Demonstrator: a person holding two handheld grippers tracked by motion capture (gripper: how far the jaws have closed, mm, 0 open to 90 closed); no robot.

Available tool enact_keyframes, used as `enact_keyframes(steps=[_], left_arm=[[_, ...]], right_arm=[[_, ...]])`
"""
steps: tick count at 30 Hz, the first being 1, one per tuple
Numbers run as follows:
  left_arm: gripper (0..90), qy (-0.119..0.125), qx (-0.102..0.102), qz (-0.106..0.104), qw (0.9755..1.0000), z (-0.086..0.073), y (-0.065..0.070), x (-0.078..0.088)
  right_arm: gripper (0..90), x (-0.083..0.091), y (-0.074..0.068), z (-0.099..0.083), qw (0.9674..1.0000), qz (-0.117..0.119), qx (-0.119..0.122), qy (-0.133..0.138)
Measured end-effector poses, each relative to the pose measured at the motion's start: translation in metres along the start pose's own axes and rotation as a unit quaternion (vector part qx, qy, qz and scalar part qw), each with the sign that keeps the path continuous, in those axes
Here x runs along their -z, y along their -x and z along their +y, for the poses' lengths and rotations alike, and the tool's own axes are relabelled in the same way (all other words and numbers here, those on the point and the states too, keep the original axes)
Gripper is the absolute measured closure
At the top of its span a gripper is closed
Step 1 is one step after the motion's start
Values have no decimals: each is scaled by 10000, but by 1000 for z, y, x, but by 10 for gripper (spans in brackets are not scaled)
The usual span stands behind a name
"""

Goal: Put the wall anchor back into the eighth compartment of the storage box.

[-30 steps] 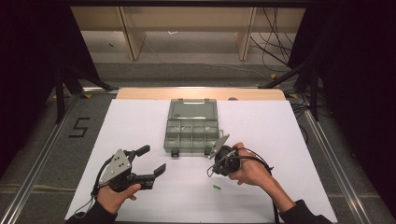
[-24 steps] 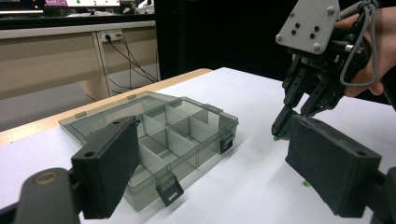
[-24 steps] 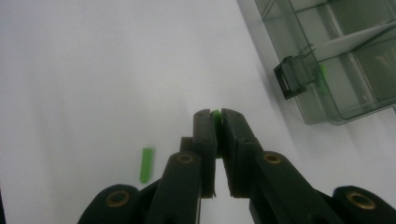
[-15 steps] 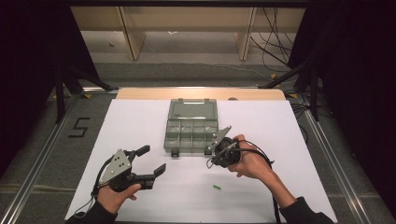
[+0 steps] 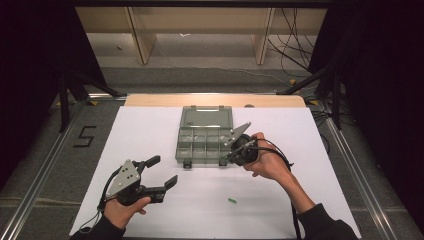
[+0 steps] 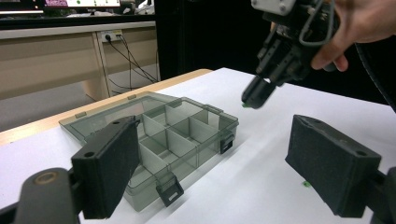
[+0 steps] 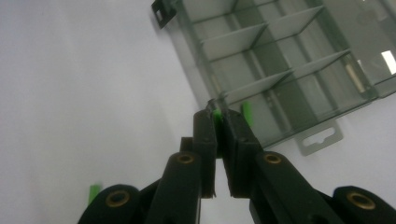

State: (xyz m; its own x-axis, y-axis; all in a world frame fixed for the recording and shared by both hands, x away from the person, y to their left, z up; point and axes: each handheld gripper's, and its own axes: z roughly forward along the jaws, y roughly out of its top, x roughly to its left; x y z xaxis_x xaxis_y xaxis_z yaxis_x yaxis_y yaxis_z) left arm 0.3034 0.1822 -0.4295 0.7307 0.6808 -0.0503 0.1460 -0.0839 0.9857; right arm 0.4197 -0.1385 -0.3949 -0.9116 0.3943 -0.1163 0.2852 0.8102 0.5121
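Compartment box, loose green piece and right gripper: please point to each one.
compartment box (image 5: 204,145), high view, a divider in the middle.
loose green piece (image 5: 232,201), high view, its middle.
right gripper (image 7: 218,115), right gripper view, between its fingertips.

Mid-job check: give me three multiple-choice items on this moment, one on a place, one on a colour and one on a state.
1. Where does the loose green piece lie?
A. On the white sheet, nearer the person than the box
B. On the box's open lid
C. On the floor beside the table

2. What colour is the box?
A. Bright red
B. Translucent grey
C. Yellow

3. How does the right claw stand?
A. Wide open over the table
B. Clamped on a box latch
C. Shut on a small green piece

Answers:
1. A, since the high view shows it on the sheet below the box's near edge.
2. B, since its dividers and lid show smoky grey and see-through.
3. C, since the right gripper view shows green pinched between the closed tips.
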Motion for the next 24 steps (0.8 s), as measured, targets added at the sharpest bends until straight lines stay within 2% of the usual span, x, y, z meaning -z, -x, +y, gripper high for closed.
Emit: enact_keyframes(steps=[4,8,24], left_arm=[[163,-1,2,3,10000,0,0,0],[163,-2,22,0,10000,0,0,0],[163,-6,24,1,10000,0,0,0]], right_arm=[[848,0,9,5,9997,-172,-52,170],[848,-4,16,9,9994,-253,-88,225],[848,-18,33,9,9989,-349,-250,208]])
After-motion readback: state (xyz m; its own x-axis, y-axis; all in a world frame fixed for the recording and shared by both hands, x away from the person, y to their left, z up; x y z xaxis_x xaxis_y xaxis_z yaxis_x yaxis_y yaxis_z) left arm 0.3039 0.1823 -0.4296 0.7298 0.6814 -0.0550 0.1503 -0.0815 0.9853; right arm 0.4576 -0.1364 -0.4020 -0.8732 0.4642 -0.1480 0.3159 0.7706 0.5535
